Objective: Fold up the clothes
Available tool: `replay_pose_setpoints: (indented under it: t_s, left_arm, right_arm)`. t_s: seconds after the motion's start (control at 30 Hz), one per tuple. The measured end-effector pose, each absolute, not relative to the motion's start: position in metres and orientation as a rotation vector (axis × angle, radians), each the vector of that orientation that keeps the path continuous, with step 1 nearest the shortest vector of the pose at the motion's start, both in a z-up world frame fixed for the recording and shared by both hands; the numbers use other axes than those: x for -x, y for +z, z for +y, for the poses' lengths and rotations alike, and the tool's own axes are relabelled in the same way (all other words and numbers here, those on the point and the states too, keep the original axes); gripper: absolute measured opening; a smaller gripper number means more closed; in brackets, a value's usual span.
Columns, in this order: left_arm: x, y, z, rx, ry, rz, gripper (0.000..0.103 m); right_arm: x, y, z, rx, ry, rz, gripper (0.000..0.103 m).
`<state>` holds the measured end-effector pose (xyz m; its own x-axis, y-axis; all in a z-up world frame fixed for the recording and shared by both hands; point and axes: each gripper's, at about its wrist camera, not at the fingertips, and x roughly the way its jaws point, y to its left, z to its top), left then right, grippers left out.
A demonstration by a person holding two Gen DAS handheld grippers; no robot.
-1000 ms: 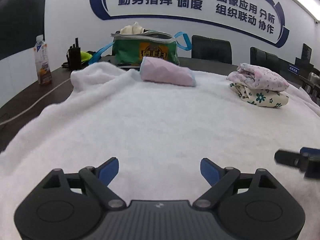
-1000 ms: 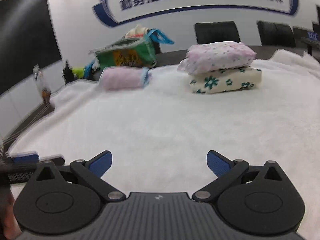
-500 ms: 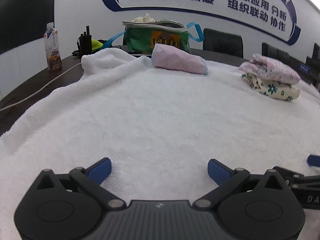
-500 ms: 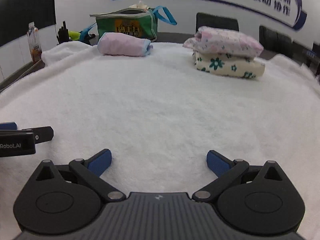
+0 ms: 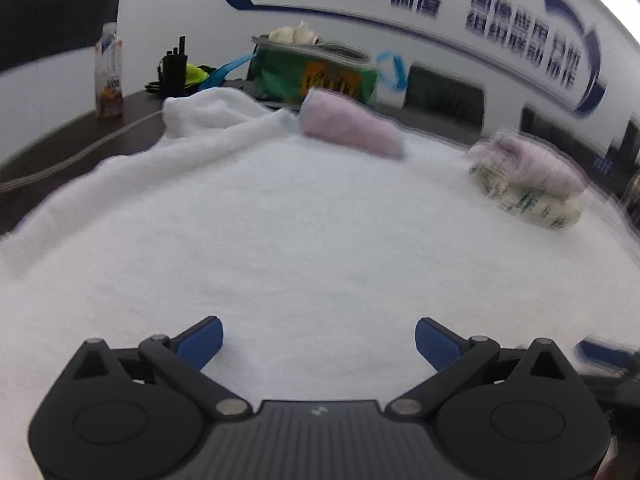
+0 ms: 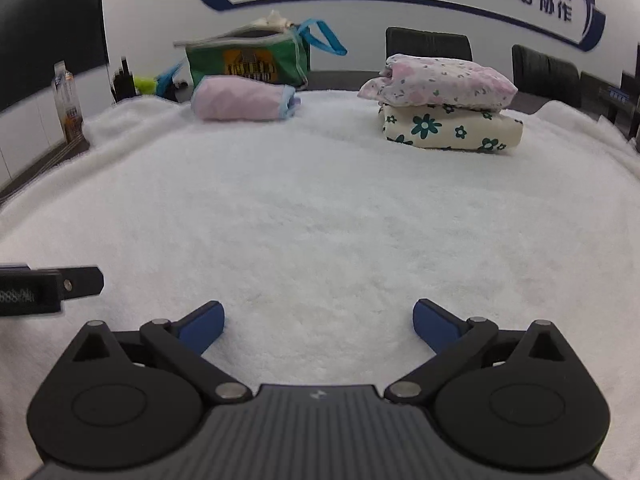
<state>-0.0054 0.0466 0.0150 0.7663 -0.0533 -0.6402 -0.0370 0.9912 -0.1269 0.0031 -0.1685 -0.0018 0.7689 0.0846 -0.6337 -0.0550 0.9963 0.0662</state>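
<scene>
A folded pink garment (image 6: 244,99) (image 5: 350,128) lies at the far side of the white fluffy blanket (image 6: 320,208) (image 5: 300,240). To its right two folded floral garments are stacked, a pink-flowered one (image 6: 438,82) on a cream one with dark flowers (image 6: 452,130); the left wrist view shows this stack (image 5: 528,182) blurred. My left gripper (image 5: 319,342) stands open over bare blanket, nothing between its blue pads. My right gripper (image 6: 319,324) is open too, empty, low over the blanket's near part. The left gripper's finger (image 6: 72,284) shows at the right view's left edge.
A green bag (image 6: 250,60) with blue straps, stuffed with clothes, stands behind the pink garment. A drink bottle (image 5: 109,74), a black radio (image 5: 175,66) and a cable lie on the dark table at the left. Dark chairs (image 6: 428,44) line the wall.
The left gripper's jaws have spread a little wider. Both views have shifted and rolled slightly; the garments and bag lie where they were.
</scene>
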Motion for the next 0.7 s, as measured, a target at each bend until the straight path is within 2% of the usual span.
replay_pose_setpoints:
  t_s: [0.2, 0.7]
  left_arm:
    - [0.006, 0.004, 0.026, -0.005, 0.005, 0.696, 0.103]
    - [0.005, 0.003, 0.027, -0.003, -0.017, 0.696, 0.103]
  right_arm:
    - [-0.004, -0.004, -0.157, 0.019, 0.047, 0.696, 0.103]
    - [-0.004, -0.005, -0.159, 0.002, 0.047, 0.698, 0.103]
